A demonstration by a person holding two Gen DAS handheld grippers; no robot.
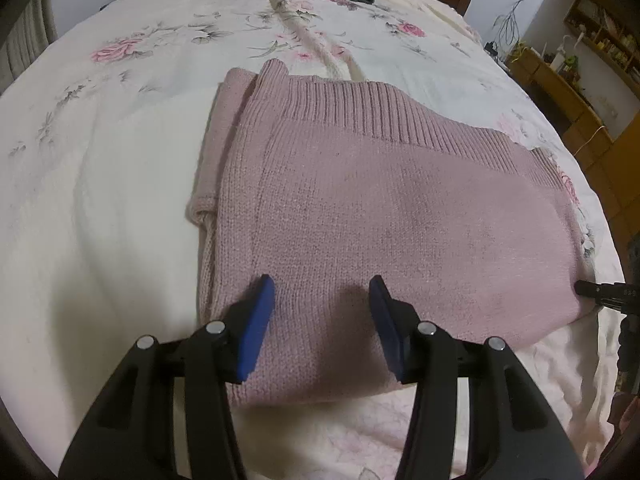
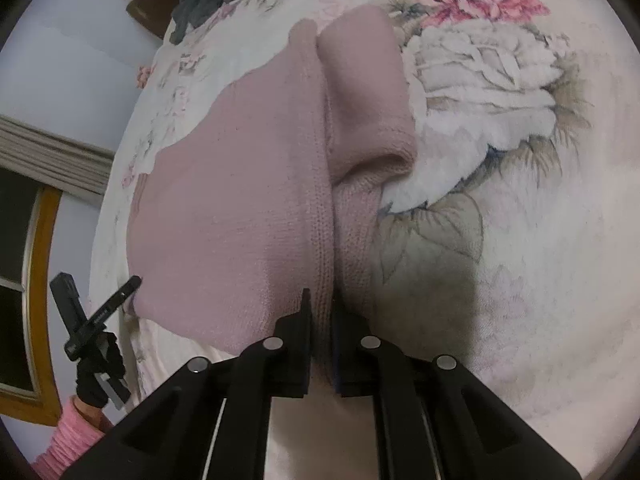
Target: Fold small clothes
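The pink sweater (image 1: 360,208) lies partly folded on the bed (image 1: 100,200); the right gripper (image 2: 322,304) is clenched on its thick doubled edge, while the left gripper (image 1: 322,292) hovers released over the near hem. If only the right side lifts, the loose layers may slide apart and the fold skew.

The right gripper (image 2: 322,304) pinches a raised fold of the pink knitted sweater (image 2: 224,208), its two black fingers closed tight on the fabric edge. The sweater lies on a white bedspread (image 2: 540,240) printed with large pink and white flowers, one folded part lying to the right of the pinched ridge. At lower left the left gripper (image 2: 100,312) hangs just beside the sweater's edge, above a pink knitted sleeve (image 2: 68,444).
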